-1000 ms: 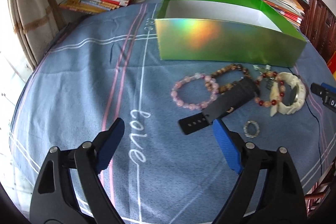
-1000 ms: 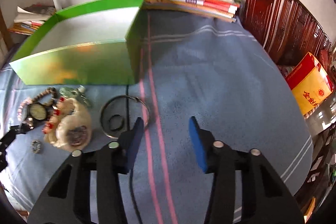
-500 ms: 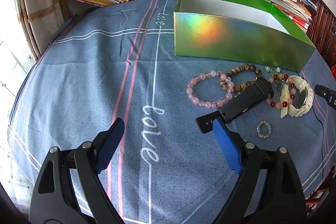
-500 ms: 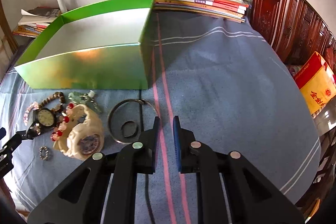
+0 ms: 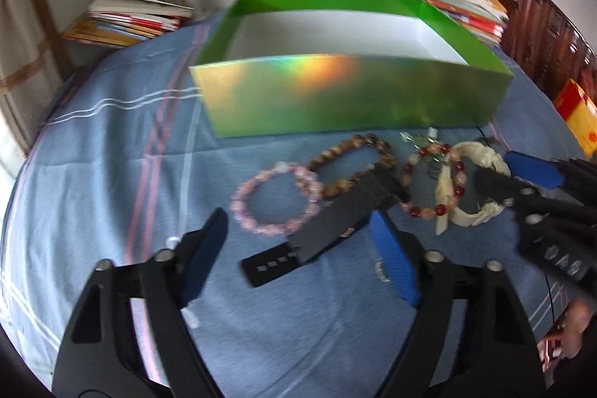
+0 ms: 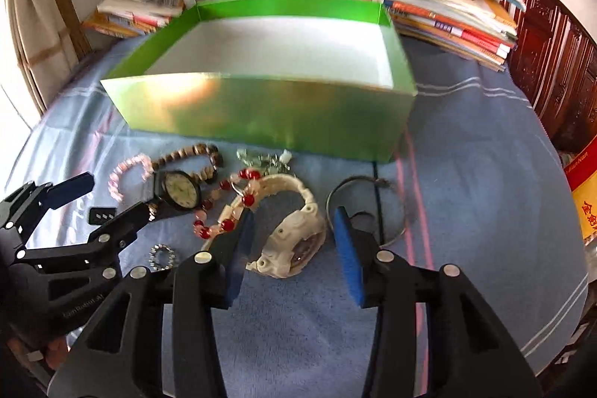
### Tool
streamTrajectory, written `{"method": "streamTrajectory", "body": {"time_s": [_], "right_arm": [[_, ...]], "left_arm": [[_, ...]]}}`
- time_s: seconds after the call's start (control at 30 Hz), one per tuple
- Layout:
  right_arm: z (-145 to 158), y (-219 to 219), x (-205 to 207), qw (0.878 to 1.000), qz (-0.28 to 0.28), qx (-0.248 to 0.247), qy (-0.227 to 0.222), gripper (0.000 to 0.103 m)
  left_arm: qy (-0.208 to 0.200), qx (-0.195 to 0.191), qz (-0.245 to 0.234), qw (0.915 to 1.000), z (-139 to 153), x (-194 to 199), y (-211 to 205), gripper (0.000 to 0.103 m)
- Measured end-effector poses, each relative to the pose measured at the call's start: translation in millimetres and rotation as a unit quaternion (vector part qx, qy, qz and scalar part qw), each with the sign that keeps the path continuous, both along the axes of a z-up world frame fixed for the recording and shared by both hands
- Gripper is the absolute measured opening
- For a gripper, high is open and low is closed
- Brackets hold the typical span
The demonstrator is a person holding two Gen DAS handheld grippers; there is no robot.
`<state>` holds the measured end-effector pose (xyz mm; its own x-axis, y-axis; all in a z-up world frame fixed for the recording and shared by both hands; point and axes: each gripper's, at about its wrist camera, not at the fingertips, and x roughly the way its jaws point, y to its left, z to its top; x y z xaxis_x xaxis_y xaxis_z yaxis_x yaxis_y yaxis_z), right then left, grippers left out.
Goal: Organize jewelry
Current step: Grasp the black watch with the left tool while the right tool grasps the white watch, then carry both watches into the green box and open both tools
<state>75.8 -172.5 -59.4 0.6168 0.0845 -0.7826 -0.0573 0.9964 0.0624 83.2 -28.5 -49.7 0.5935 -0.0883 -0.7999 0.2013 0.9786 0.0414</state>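
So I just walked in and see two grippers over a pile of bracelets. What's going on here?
A person with a handheld gripper in each hand is sorting jewelry on a blue cloth. The green box behind the pile looks empty, so nothing is packed yet. The right gripper has its jaws open either side of the cream watch. The left gripper is open too, hovering at the black watch's strap, beside the pink bead bracelet. Neither holds anything.

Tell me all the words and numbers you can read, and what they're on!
"金剑": red characters on the yellow packet, cut off at the picture's edge.
"GenRobot.AI", faint and partly blurred: on the body of the left gripper.
Numerals on the black watch dial: too small to read.
Spines of the books: too blurred to read.
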Motion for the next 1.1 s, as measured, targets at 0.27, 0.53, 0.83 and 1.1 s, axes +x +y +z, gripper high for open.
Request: {"method": "streamTrajectory", "body": {"time_s": [0.27, 0.53, 0.83, 1.1], "right_arm": [[-2.2, -2.8, -5.5, 1.000, 0.011, 0.003, -0.005, 0.018], [14.5, -23.6, -16.6, 0.999, -0.017, 0.000, -0.033, 0.018], [2.4, -41.2, -26.1, 0.999, -0.033, -0.005, -0.016, 0.018], [-6.0, -36.0, -23.9, 0.999, -0.034, -0.008, -0.012, 0.018]], "left_arm": [[0.013, -0.027, -0.004, 0.9995, -3.4, 2.3, -0.2, 0.022], [0.001, -0.041, 0.014, 0.9991, 13.3, -11.8, 24.4, 0.018], [-0.003, -0.039, 0.020, 0.9990, 14.0, -19.2, 36.6, 0.040], [0.011, -0.032, 0.007, 0.9994, 1.3, -1.5, 20.3, 0.030]]}}
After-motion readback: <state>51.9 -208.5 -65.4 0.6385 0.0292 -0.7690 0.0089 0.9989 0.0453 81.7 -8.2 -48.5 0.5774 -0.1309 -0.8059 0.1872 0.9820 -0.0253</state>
